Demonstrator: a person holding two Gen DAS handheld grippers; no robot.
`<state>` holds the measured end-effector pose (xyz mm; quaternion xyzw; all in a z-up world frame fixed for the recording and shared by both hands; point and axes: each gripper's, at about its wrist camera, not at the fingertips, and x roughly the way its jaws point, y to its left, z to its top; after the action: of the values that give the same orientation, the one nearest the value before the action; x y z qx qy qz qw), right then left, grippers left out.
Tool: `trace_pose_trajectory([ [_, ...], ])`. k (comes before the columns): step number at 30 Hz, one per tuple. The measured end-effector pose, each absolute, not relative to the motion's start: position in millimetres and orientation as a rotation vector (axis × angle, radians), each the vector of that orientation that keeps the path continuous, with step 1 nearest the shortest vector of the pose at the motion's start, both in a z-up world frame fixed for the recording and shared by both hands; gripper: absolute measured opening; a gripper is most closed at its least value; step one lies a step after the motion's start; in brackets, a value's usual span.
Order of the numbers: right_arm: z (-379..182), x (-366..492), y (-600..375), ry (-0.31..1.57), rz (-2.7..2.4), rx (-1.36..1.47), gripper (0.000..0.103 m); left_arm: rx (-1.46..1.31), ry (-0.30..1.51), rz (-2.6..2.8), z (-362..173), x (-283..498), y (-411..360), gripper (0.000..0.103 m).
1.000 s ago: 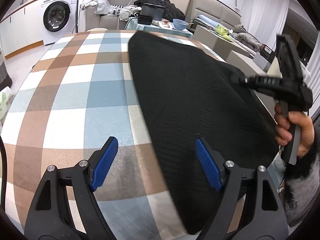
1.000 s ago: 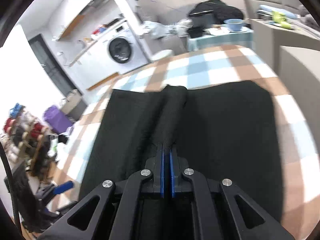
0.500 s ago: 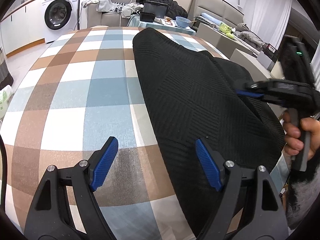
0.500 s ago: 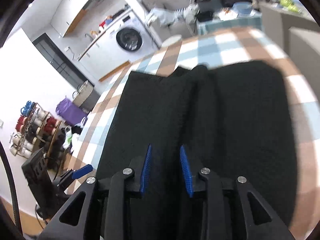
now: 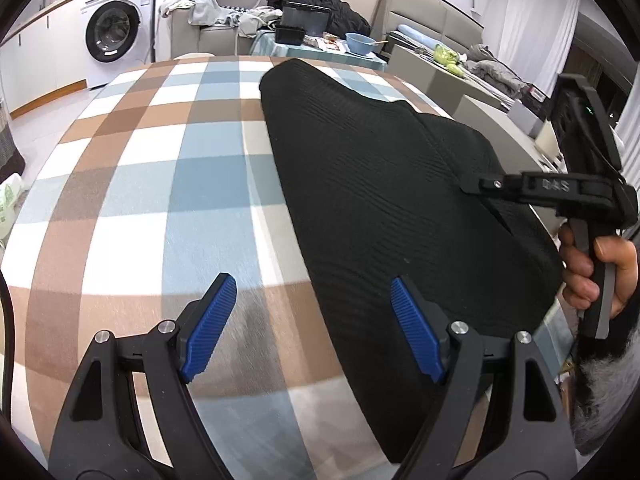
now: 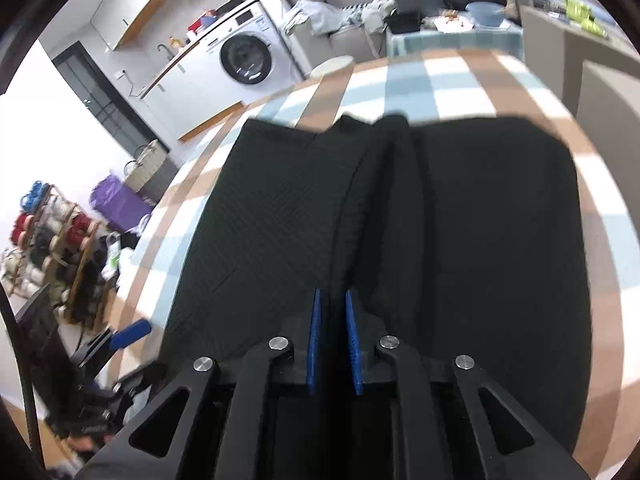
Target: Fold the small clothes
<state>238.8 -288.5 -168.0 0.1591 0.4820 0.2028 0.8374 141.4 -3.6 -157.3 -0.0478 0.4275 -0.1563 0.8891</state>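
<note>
Black knitted cloth (image 5: 372,200) lies spread on the checked tablecloth (image 5: 152,184), and it covers the half of the table that is on the side of your right hand. Your left gripper (image 5: 316,320) hovers low over the near edge of this cloth with its jaws wide apart; the right blue pad (image 5: 416,340) is above the cloth, the left blue pad is above the bare tablecloth beside the cloth, and nothing is between them. Your right gripper (image 6: 332,340) is over the middle of the cloth, where a raised ridge (image 6: 384,184) of the fabric runs away from the camera toward the far edge of the cloth. Its jaws stand narrow, with a small gap, and the near end of the ridge lies in this gap; I cannot tell if the pads press the fabric or only stand beside it. In the left wrist view you see the right gripper (image 5: 476,186) from the side, with its tip on the cloth, and your right hand (image 5: 600,272) around the handle. Beyond the far edge of the cloth stand a washing machine (image 5: 116,28) and a small table with a blue bowl (image 5: 360,42).
</note>
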Motion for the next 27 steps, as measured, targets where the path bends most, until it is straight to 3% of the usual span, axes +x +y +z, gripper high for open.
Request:
trace_pose_trajectory([
  [10, -172, 122, -294, 1.049, 0.544, 0.246, 0.021, 0.006, 0.901, -0.372, -168, 98, -18, 0.078],
  [14, -151, 115, -314, 0.955, 0.495, 0.291, 0.032, -0.053, 0.910, -0.357, -166, 111, -12, 0.078],
  [17, -142, 119, -336, 0.895, 0.390, 0.304, 0.046, -0.093, 0.922, -0.329, -166, 134, -11, 0.078],
  [22, -145, 129, -357, 0.873, 0.255, 0.318, 0.046, -0.126, 0.947, -0.312, -169, 173, -16, 0.077],
  [23, -146, 129, -359, 0.873, 0.235, 0.313, 0.046, -0.144, 0.937, -0.313, -169, 179, -16, 0.071],
  [24, -148, 131, -361, 0.881, 0.221, 0.304, 0.046, -0.169, 0.932, -0.328, -169, 184, -16, 0.056],
  [26, -150, 131, -365, 0.891, 0.223, 0.301, 0.046, -0.204, 0.945, -0.354, -170, 196, -15, 0.045],
  [27, -153, 131, -366, 0.893, 0.226, 0.299, 0.046, -0.217, 0.949, -0.358, -170, 201, -16, 0.030],
])
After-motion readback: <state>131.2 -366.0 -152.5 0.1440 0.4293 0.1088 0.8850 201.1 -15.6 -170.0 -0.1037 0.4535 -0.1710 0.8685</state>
